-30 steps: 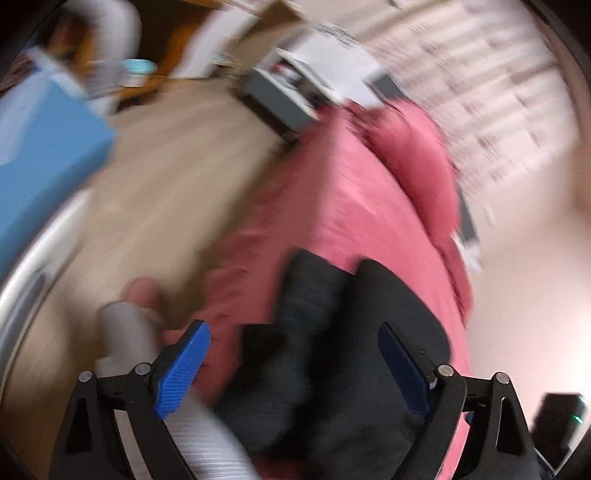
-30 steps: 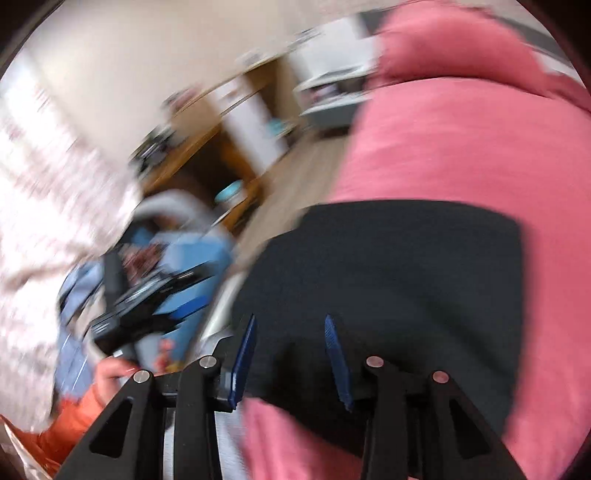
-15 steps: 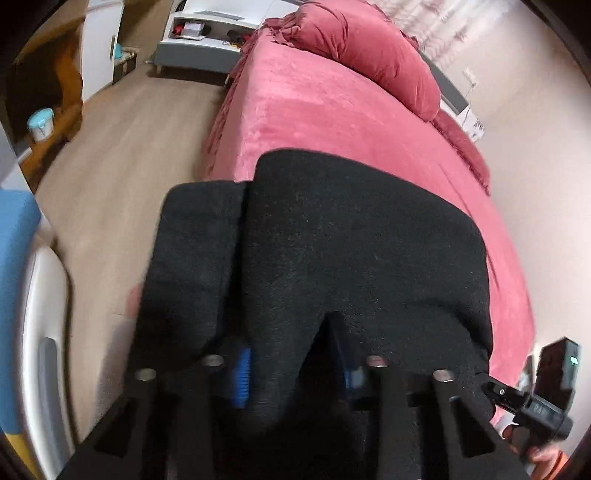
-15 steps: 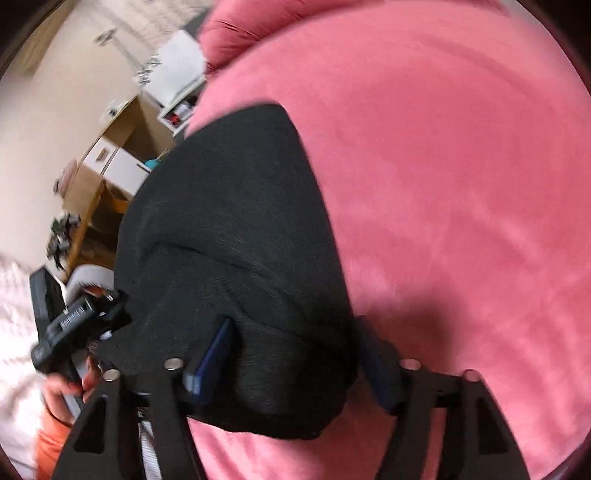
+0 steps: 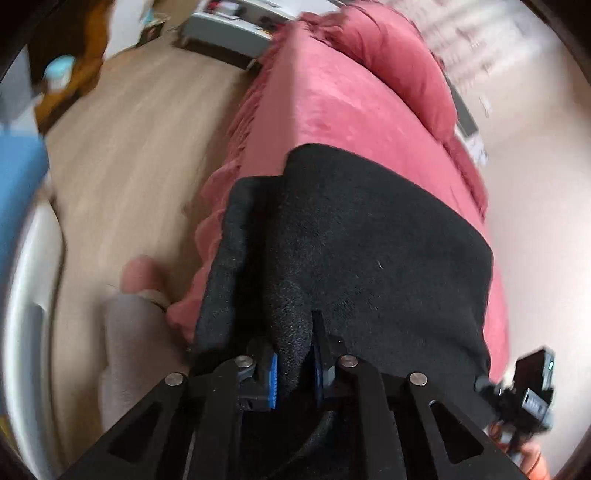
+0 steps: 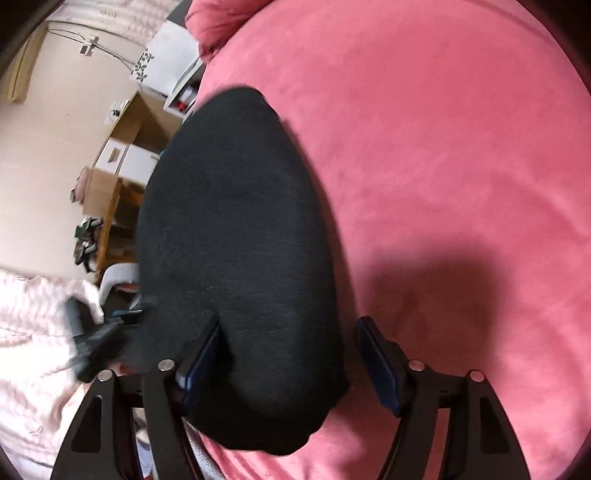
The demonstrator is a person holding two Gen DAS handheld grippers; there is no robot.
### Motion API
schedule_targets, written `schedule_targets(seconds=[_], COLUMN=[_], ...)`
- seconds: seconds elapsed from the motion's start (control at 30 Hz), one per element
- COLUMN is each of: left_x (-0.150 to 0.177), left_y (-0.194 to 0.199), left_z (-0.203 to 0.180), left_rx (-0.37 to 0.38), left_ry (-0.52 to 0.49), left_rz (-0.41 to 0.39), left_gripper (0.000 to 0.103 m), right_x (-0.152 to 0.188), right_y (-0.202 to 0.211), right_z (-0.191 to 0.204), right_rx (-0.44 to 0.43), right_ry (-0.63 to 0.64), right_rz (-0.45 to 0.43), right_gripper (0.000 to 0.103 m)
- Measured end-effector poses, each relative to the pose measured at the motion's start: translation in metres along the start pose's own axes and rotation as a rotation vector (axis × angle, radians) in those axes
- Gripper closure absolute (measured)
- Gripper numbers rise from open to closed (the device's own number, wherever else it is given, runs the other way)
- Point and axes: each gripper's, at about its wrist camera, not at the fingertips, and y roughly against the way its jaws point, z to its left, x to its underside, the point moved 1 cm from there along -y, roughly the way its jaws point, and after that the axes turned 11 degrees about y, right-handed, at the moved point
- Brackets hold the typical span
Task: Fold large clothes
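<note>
Garment: a black knit garment point(image 5: 369, 236) lies folded on the pink bedspread point(image 5: 332, 110), at the near corner of the bed, its left side hanging over the bed's edge toward the floor.
Garment, right wrist view: the same black garment point(image 6: 236, 236) shows as one rounded dark mass, its near end bulging between the right gripper's fingers.
Left gripper: the left gripper point(image 5: 293, 373) has just been closing and now pinches a fold of the black fabric between its blue pads; the cloth rises out of the pinch and hides most of both pads.
Right gripper: the right gripper point(image 6: 288, 365) has just been opening and stands spread; the garment's near end sits between the fingers, against the left finger point(image 6: 201, 350), while the right finger point(image 6: 376, 358) is clear of it over bare bedspread.
Bed: the pink bedspread point(image 6: 443, 147) fills most of the right wrist view; a pink pillow point(image 5: 391, 62) lies at the far end.
Beside the bed: wooden floor point(image 5: 129, 147) to the left, with a grey-sleeved leg and a foot point(image 5: 136, 273) close to the bed's frilled edge.
Further off: a low grey shelf unit point(image 5: 225, 33) beyond the bed's far corner; a wooden desk point(image 6: 122, 147) with white drawers against the wall.
In the way: the hanging fold of garment covers the bed's corner under the left gripper.
Blur: the left wrist view is smeared at its edges, so small things there cannot be told.
</note>
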Motion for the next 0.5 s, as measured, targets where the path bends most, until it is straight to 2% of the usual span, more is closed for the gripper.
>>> schedule_targets(seconds=[0.03, 0.07, 0.1, 0.17, 0.2, 0.23, 0.27, 0.3, 0.4, 0.5], left_x=[-0.001, -0.001, -0.001, -0.002, -0.003, -0.007, -0.011, -0.013, -0.026, -0.041], left_y=[0.003, 0.006, 0.008, 0.013, 0.014, 0.016, 0.015, 0.012, -0.01, -0.031], left_z=[-0.002, -0.006, -0.014, -0.022, -0.027, -0.031, -0.03, -0.029, -0.011, 0.009], left_rx=[0.006, -0.008, -0.057, -0.151, -0.206, -0.251, -0.268, -0.266, -0.194, -0.053], left_ry=[-0.004, -0.028, -0.088, -0.186, -0.233, -0.269, -0.287, -0.295, -0.272, -0.123], left_rz=[-0.014, -0.028, -0.048, -0.101, -0.137, -0.176, -0.196, -0.194, -0.054, 0.084], left_gripper=[0.084, 0.077, 0.071, 0.036, 0.026, 0.012, 0.004, 0.001, 0.0, 0.0], right_x=[-0.002, -0.007, -0.009, -0.018, -0.022, -0.031, -0.033, -0.039, -0.056, -0.065], right_y=[0.0, 0.003, 0.009, 0.016, 0.018, 0.015, 0.014, 0.012, 0.0, -0.021], right_z=[0.003, 0.004, 0.004, 0.01, 0.012, 0.014, 0.014, 0.014, 0.007, -0.001], right_rx=[-0.002, 0.006, 0.021, 0.06, 0.062, 0.067, 0.073, 0.071, 0.007, -0.081], right_ry=[0.004, 0.027, 0.058, 0.137, 0.174, 0.207, 0.225, 0.237, 0.225, 0.168], right_rz=[-0.005, -0.019, -0.038, -0.086, -0.094, -0.093, -0.093, -0.092, -0.064, -0.003], right_gripper=[0.028, 0.028, 0.028, 0.028, 0.028, 0.028, 0.028, 0.028, 0.028, 0.028])
